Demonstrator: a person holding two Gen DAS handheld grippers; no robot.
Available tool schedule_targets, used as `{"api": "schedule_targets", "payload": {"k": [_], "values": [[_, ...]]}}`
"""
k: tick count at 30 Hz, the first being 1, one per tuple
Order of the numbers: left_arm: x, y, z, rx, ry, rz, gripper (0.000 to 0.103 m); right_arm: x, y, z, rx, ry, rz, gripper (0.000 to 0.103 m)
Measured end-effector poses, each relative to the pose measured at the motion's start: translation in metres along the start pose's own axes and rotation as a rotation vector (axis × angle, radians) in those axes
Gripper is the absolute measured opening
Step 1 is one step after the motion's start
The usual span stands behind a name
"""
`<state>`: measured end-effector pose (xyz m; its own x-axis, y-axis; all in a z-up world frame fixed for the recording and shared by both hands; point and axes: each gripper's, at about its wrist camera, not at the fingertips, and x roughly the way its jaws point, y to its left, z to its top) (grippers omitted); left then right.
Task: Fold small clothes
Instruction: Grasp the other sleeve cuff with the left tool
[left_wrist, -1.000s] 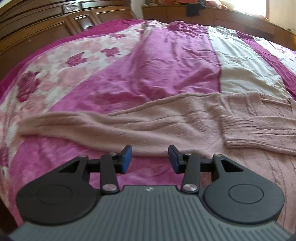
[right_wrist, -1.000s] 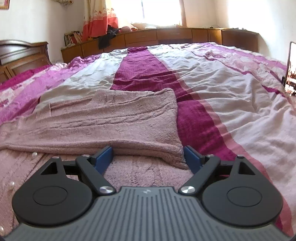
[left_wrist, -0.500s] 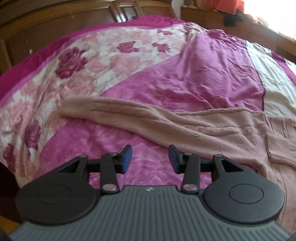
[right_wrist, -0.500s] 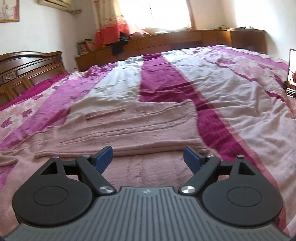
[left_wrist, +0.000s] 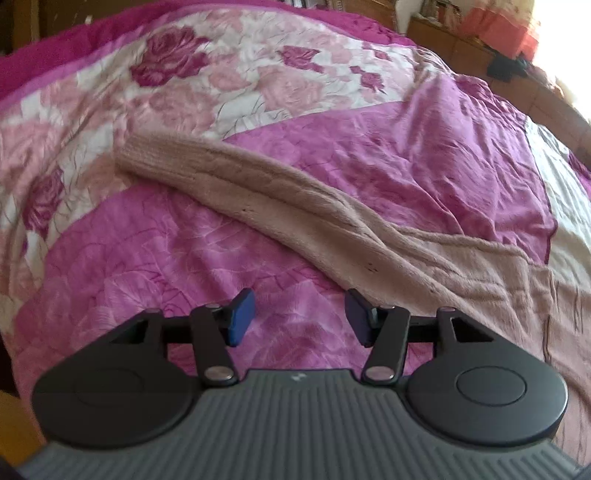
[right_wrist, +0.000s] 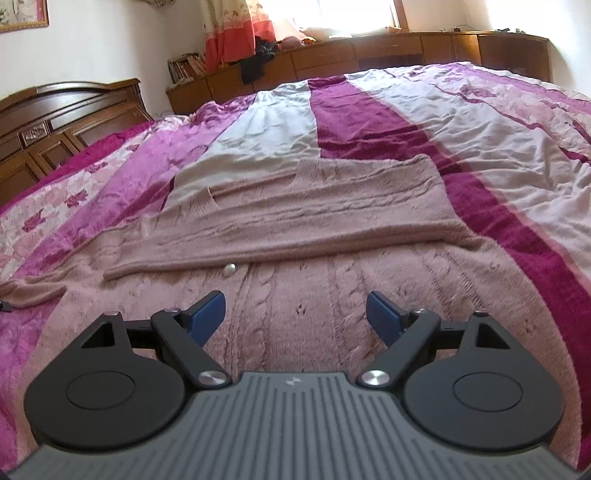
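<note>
No readable text anywhere.

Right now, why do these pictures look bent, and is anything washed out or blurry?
Both views are fisheye, so the bedspread bulges. Right wrist view: the window is blown out white. Left wrist view: glare top right, slight blur on the sweater sleeve.

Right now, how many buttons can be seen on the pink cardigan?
1: a pearly button on the pink cardigan, just below the folded-over sleeve. Others may be hidden under folds.
</note>
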<state>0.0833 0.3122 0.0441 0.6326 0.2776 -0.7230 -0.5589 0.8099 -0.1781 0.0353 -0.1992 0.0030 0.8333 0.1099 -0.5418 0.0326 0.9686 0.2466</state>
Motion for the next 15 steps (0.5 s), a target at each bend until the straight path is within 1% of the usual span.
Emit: {"api": "schedule_targets", "payload": {"k": [4, 6, 7, 9, 15], "values": [[0.009, 0.005, 0.005, -0.050, -0.014, -0.014, 0.057, 0.004, -0.002, -0.005, -0.011, 0.008, -0.020, 0.088], [0.012, 0.007, 0.007, -0.083, -0.018, -0.031, 0.067, 0.006, -0.004, -0.007, -0.018, 0.011, -0.020, 0.088], [0.014, 0.008, 0.008, -0.100, -0.020, -0.041, 0.068, 0.008, -0.004, -0.008, -0.021, 0.013, -0.022, 0.088], [0.017, 0.007, 0.011, -0.117, -0.024, -0.045, 0.069, 0.010, -0.003, -0.009, -0.030, 0.017, -0.028, 0.088], [0.029, 0.004, 0.013, -0.124, -0.055, -0.036, 0.070, 0.015, -0.001, -0.009, -0.046, 0.020, -0.040, 0.088]]}}
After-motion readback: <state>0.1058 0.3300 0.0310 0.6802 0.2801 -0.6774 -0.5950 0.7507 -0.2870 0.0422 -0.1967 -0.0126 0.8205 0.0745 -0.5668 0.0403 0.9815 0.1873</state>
